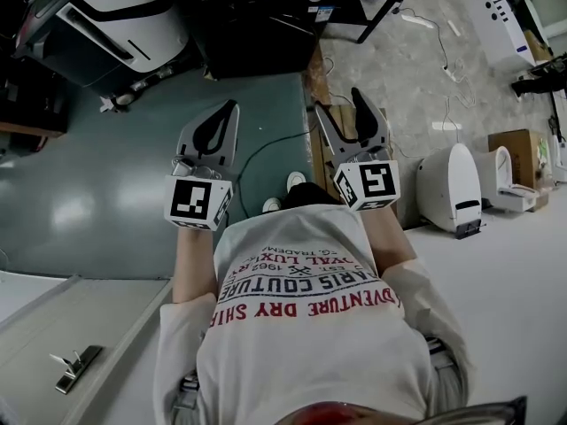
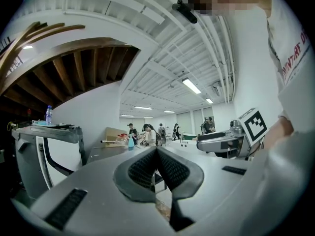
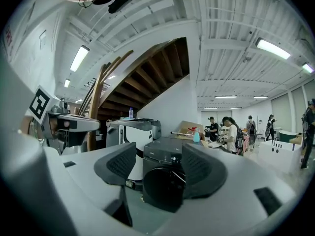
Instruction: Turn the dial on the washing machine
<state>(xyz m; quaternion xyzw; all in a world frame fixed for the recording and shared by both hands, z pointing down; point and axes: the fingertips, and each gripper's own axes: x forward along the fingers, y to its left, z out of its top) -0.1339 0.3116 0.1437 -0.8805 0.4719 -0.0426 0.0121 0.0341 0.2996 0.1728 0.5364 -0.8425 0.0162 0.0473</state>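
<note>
Red and dark print on a person's white shirt (image 1: 301, 361), upside down in the head view, reads "…DVENTURE DRY SHI…", "…ARIS COUTURE", "…YAL LUX…" and "1962"; the smaller lettering is illegible.

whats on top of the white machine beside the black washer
A small clear bottle stands upright on the white machine's dark top. The right gripper view looks from low down, so the rest of that top is hidden behind its front edge. Anything lying flat there cannot be seen.
</note>
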